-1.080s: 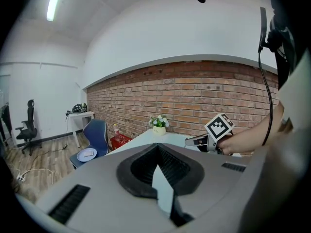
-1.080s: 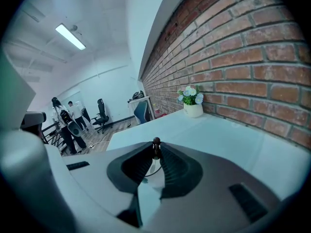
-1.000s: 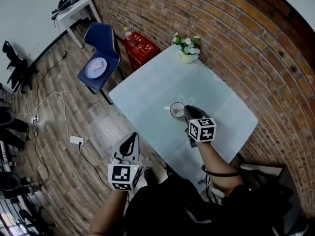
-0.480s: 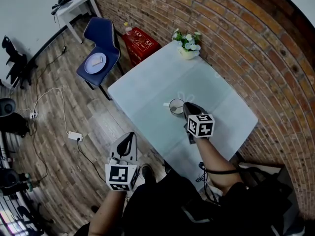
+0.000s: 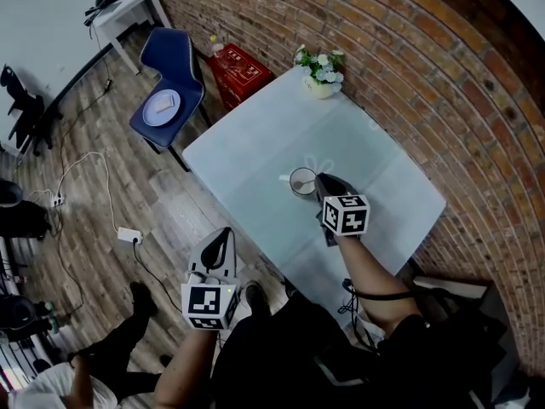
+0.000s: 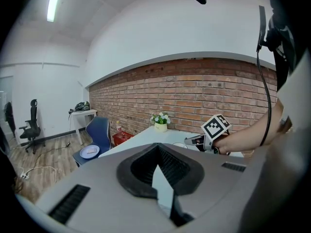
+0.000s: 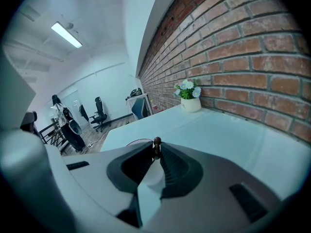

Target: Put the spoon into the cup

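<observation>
A clear glass cup (image 5: 301, 182) stands near the middle of the pale table (image 5: 255, 156). My right gripper (image 5: 320, 181) is at the cup's right rim, shut on the spoon (image 7: 156, 144). The spoon's dark knobbed handle end sticks up between the jaw tips. Its pale bowl end (image 5: 306, 181) reaches into the cup. In the right gripper view the cup rim (image 7: 137, 141) shows just past my right gripper (image 7: 156, 150). My left gripper (image 5: 219, 250) hangs off the table's near-left edge over the floor. Its jaws (image 6: 158, 147) are shut with nothing between them.
A white pot of flowers (image 5: 321, 83) sits at the table's far corner by the brick wall (image 5: 443, 83). A blue chair (image 5: 170, 71) holding a plate (image 5: 159, 106), a red box (image 5: 243, 71) and a white side table (image 5: 128, 7) stand beyond. Cables and a power strip (image 5: 129, 235) lie on the floor; a person (image 5: 102, 360) crouches lower left.
Both grippers have stayed where they were, the right one still holding the spoon at the cup. A person has come into view at the lower left.
</observation>
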{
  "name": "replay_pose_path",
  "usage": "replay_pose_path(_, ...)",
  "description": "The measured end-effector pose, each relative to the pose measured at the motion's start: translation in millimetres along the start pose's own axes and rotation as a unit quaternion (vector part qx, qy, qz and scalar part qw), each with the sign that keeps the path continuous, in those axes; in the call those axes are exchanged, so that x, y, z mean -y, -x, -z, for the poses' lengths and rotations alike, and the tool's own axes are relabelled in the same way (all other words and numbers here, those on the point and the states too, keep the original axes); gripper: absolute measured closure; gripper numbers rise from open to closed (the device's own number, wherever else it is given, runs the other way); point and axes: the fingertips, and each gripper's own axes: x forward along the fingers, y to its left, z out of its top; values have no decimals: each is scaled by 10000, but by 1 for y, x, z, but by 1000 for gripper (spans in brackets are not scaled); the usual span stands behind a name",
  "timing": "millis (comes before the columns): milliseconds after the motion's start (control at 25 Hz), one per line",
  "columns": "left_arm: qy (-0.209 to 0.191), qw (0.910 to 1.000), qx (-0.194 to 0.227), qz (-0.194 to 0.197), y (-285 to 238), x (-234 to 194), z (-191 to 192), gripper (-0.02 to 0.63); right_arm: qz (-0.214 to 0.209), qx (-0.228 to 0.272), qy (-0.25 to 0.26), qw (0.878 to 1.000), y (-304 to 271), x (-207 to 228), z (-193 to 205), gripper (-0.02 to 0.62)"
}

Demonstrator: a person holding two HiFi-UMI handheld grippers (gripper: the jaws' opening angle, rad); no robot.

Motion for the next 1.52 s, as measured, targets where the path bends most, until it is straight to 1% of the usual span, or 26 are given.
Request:
replay_pose_path(120, -41, 10000, 14, 51, -3, 3, -1, 598, -54, 6, 107, 9999, -3, 1, 4, 533)
replay_pose_path(160, -58, 9999, 27, 81, -3, 4, -2, 598, -48, 24, 166, 9998, -3, 2, 4, 513)
replay_pose_path(240, -91, 9998, 64, 163, -4, 6, -4, 598, -16, 86, 233, 9997, 1, 2, 0, 445)
replay_pose_path(280, -101, 9997, 76, 209, -3, 7, -5, 598, -12, 125, 242, 9996, 5, 0, -3, 431)
replay_pose_path(400, -105, 9993, 58, 367, -4, 11, -9, 598, -1, 277, 282, 9992, 24, -7, -13, 431)
replay_pose_path(600, -238, 9958, 391, 789, -14, 23, -24, 598, 129, 602, 362, 9974, 64, -15, -34, 433)
replay_pose_path(680, -234, 9942, 496, 928, -15, 25, -31, 598, 218, 778, 324, 9962, 81, -17, -43, 440)
replay_pose_path(920, -118, 9911, 608, 1178, -15, 28, -44, 598, 519, 1156, 276, 9916, 132, -24, -65, 511)
replay_pose_path(1040, -144, 9901, 691, 1216, -14, 25, -53, 598, 596, 1301, 213, 9895, 154, -30, -74, 532)
replay_pose_path(1200, -151, 9894, 759, 1227, -12, 22, -62, 598, 618, 1436, 265, 9874, 177, -42, -79, 552)
replay_pose_path(1360, -255, 9881, 871, 1243, -6, 24, -68, 598, 674, 1629, 330, 9838, 199, -54, -88, 566)
replay_pose_path(1520, -107, 9877, 896, 1276, -3, 24, -72, 598, 802, 1807, 514, 9789, 221, -63, -99, 576)
